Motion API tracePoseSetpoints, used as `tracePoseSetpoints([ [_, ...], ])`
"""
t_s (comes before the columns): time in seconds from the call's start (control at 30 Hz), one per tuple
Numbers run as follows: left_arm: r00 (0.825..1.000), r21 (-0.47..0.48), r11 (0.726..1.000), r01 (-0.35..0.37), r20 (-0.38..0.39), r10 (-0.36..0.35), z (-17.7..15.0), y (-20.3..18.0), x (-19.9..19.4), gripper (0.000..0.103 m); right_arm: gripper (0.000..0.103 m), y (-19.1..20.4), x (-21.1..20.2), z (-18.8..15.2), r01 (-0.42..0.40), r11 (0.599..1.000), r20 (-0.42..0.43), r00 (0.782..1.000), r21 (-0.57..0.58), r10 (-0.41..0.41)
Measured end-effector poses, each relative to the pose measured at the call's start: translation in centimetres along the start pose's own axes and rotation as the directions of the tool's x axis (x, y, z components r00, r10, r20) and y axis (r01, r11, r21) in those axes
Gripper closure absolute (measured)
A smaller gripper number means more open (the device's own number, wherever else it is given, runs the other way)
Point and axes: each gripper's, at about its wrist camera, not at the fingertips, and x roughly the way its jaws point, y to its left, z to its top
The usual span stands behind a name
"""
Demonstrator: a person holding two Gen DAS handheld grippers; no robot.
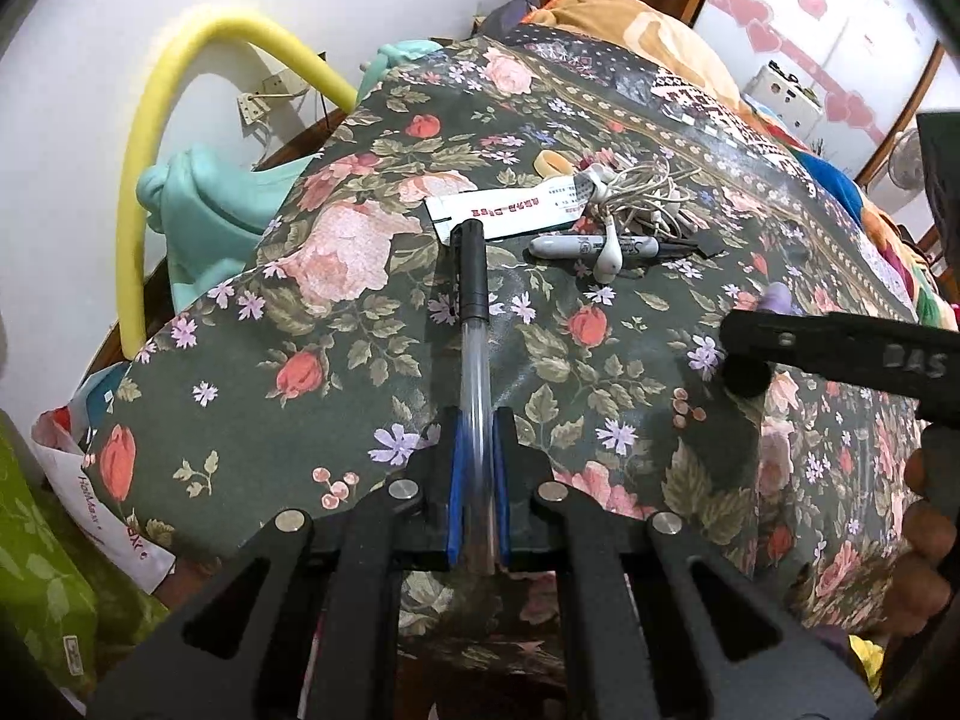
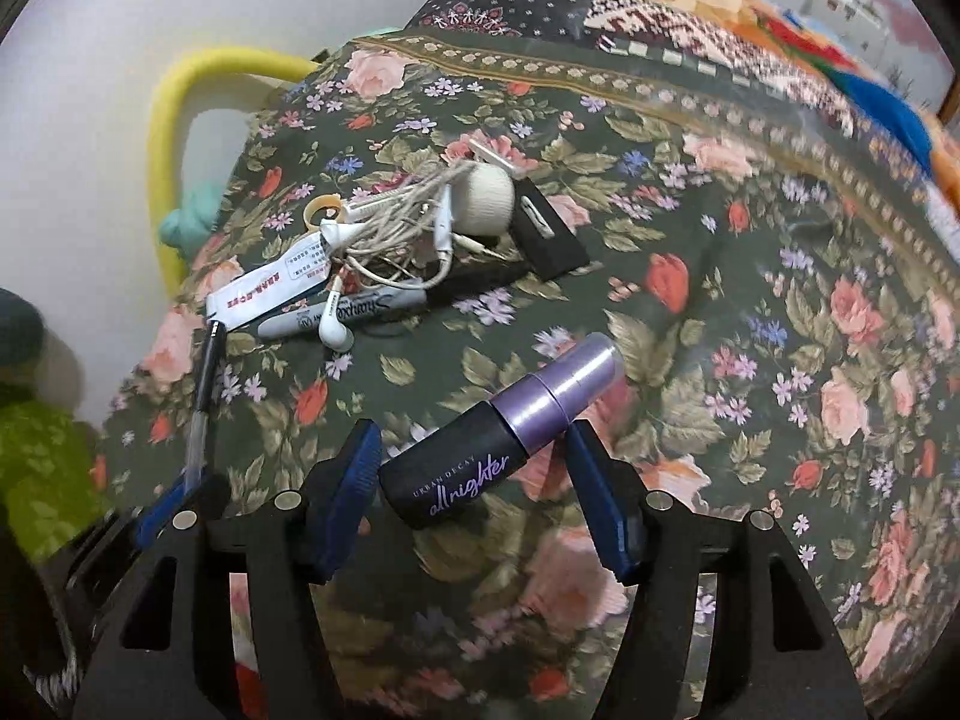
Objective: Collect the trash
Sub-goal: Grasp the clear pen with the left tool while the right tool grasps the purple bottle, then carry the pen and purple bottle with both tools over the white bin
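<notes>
My left gripper (image 1: 477, 420) is shut on a clear pen with a black cap (image 1: 474, 300), which sticks out forward over the flowered bedspread (image 1: 300, 372). The pen (image 2: 201, 396) and left gripper (image 2: 180, 480) also show at the left of the right wrist view. A black and purple spray bottle (image 2: 480, 456) lies slantwise between the right gripper's (image 2: 471, 426) blue pads (image 2: 354, 480); both pads touch it. In the left wrist view the right gripper (image 1: 756, 336) reaches in from the right, with the purple cap (image 1: 777, 297) peeking behind it.
Further back lie a white paper slip (image 2: 270, 288), tangled earphones (image 2: 390, 222), a grey marker (image 2: 348, 312), a yellow ring (image 2: 321, 210), a cream round thing (image 2: 486, 198) and a black block (image 2: 549, 234). A yellow foam tube (image 1: 150, 150) and teal cloth (image 1: 204, 210) border the bed's left edge.
</notes>
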Motion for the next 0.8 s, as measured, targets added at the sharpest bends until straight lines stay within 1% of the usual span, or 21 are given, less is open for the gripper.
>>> tracePoseSetpoints([
  [0.03, 1.000, -0.001, 1.000, 0.004, -0.001, -0.004, 0.1, 0.0, 0.1, 0.095, 0.043, -0.4, 0.3, 0.3, -0.036, 0.999, -0.018, 0.999, 0.008, 0.036],
  [0.07, 1.000, -0.005, 1.000, 0.008, -0.003, -0.008, 0.2, 0.1, 0.2, 0.095, 0.043, -0.8, 0.4, 0.5, -0.050, 0.999, -0.023, 0.998, 0.023, 0.050],
  [0.2, 1.000, -0.016, 1.000, 0.015, -0.005, -0.015, 0.7, 0.0, 0.7, 0.095, 0.043, -1.9, 1.0, 0.6, -0.076, 0.995, -0.050, 0.996, 0.069, 0.079],
  [0.23, 1.000, -0.017, 1.000, 0.015, -0.004, -0.015, 0.8, 0.0, 0.7, 0.094, 0.043, -2.2, 1.4, 0.8, -0.096, 0.990, -0.058, 0.993, 0.100, 0.102],
  [0.37, 1.000, -0.008, 1.000, 0.008, -0.002, -0.008, 1.1, -0.4, 1.1, 0.093, 0.043, -3.6, 1.7, 0.8, -0.150, 0.968, -0.047, 0.986, 0.202, 0.162],
  [0.43, 1.000, 0.001, 1.000, 0.002, 0.001, -0.002, 1.2, -0.5, 1.2, 0.093, 0.043, -4.1, 1.8, 1.0, -0.155, 0.962, -0.038, 0.985, 0.226, 0.168],
  [0.53, 1.000, 0.008, 1.000, -0.006, 0.007, 0.006, 1.2, -0.7, 1.3, 0.093, 0.043, -3.7, 1.2, 1.5, -0.136, 0.971, -0.016, 0.990, 0.196, 0.141],
  [0.6, 1.000, 0.005, 1.000, -0.007, 0.009, 0.007, 1.2, -0.6, 1.4, 0.093, 0.043, -3.0, 0.8, 1.9, -0.088, 0.987, 0.002, 0.996, 0.138, 0.088],
  [0.67, 1.000, 0.000, 1.000, -0.005, 0.009, 0.005, 1.3, -0.6, 1.5, 0.093, 0.043, -1.8, 1.2, 2.5, -0.038, 0.997, -0.003, 0.999, 0.061, 0.038],
  [0.8, 1.000, -0.007, 1.000, 0.002, 0.003, -0.002, 1.5, -0.5, 1.6, 0.093, 0.043, -0.2, 2.1, 2.3, 0.053, 0.999, 0.007, 0.999, -0.008, -0.053],
])
